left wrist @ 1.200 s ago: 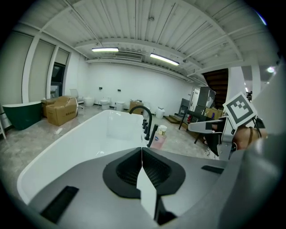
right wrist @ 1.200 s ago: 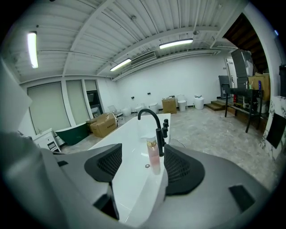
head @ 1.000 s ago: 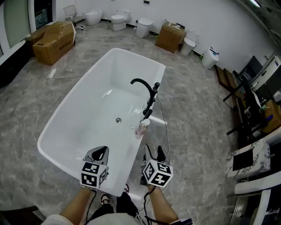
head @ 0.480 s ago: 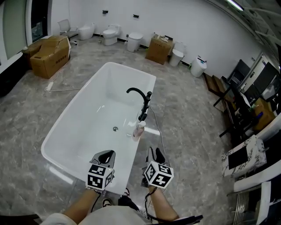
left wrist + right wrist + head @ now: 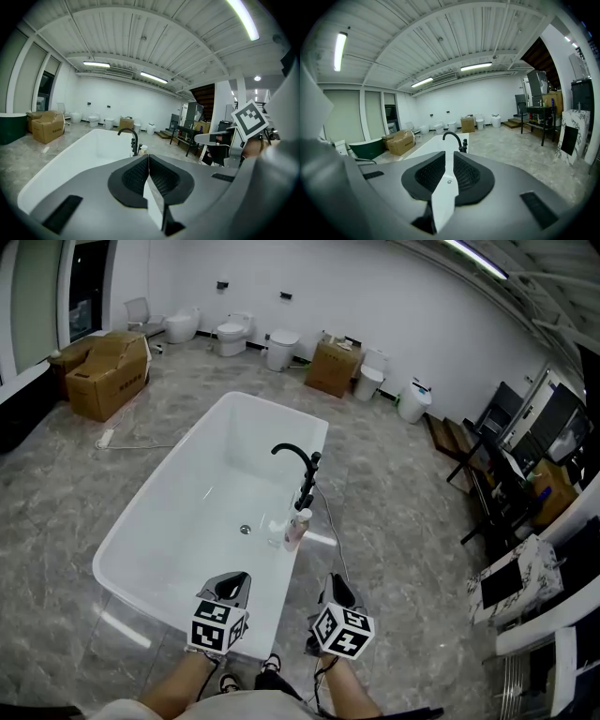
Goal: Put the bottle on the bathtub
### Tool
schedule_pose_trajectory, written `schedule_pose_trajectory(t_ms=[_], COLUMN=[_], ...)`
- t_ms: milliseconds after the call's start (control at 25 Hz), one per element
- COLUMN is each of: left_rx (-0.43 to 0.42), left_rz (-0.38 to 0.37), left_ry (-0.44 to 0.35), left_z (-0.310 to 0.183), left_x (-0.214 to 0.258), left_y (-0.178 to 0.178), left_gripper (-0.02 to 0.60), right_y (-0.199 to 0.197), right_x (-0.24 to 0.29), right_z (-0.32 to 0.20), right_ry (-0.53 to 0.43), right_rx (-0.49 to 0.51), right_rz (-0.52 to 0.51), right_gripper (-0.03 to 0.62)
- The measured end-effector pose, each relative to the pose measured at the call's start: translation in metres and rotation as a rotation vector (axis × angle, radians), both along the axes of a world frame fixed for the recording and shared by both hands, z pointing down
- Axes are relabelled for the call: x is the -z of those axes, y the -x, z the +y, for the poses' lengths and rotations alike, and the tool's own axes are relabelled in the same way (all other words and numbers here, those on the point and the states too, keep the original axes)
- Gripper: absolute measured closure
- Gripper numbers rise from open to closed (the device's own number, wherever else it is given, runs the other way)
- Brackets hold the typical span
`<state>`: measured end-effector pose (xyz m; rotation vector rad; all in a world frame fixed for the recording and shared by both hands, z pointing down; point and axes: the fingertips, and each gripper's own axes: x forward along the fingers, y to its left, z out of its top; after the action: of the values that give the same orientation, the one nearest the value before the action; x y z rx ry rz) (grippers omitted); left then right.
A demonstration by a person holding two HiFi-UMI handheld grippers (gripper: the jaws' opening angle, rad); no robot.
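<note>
Bottle [image 5: 297, 526] stands on bathtub [image 5: 272, 405] right edge. Left gripper [image 5: 234, 579]: jaws together, empty — right gripper [image 5: 337, 585]: jaws just closing, narrowly apart, empty.

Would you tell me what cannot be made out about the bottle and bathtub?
Label on the bottle: too small, head view.
The bottle below its cap: left gripper view, behind the left hand-held gripper.
Near corner of the bathtub: head view, behind that gripper's cube.
</note>
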<state>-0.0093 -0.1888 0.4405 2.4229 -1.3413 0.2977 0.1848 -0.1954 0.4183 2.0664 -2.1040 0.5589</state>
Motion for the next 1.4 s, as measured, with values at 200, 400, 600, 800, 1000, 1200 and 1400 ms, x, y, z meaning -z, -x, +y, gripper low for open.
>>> schedule_pose_trajectory(t_ms=[200,400,600,800,1000,1200,1400], left_rx=[0.011,0.024,0.033,0.018,0.008,0.024,0.052], left_rz=[0.004,0.017,0.014,-0.007,-0.037,-0.041,-0.030], left_ry=[0.016,0.014,-0.012,-0.025,-0.032,-0.037,-0.040], left_z=[0.008,0.009,0.006,0.007,0.010,0.009,0.014], left_x=[-0.005,-0.002,0.006,0.012,0.019,0.028,0.029], left_y=[0.004,0.004,-0.001,-0.017,-0.036,-0.049,-0.062], left_gripper=[0.565,0.565,0.565,0.565,0.565,0.565,0.565], right_y=[-0.007,-0.009,-0.013,-0.021,-0.038,-0.049,-0.055], right_x=[0.003,0.003,0.009,0.017,0.022,0.024,0.024], right_z=[0.019,0.030,0.035,0.030,0.027,0.027,0.033], right_ry=[-0.010,-0.014,-0.049,-0.092,-0.110,-0.096,-0.085], right_rx=[-0.005,0.016,0.029,0.039,0.036,0.047,0.073], right_rz=[0.024,0.038,0.113,0.113,0.096,0.037,0.029], right_gripper=[0.553,0.556,0.562,0.566,0.566,0.566,0.566])
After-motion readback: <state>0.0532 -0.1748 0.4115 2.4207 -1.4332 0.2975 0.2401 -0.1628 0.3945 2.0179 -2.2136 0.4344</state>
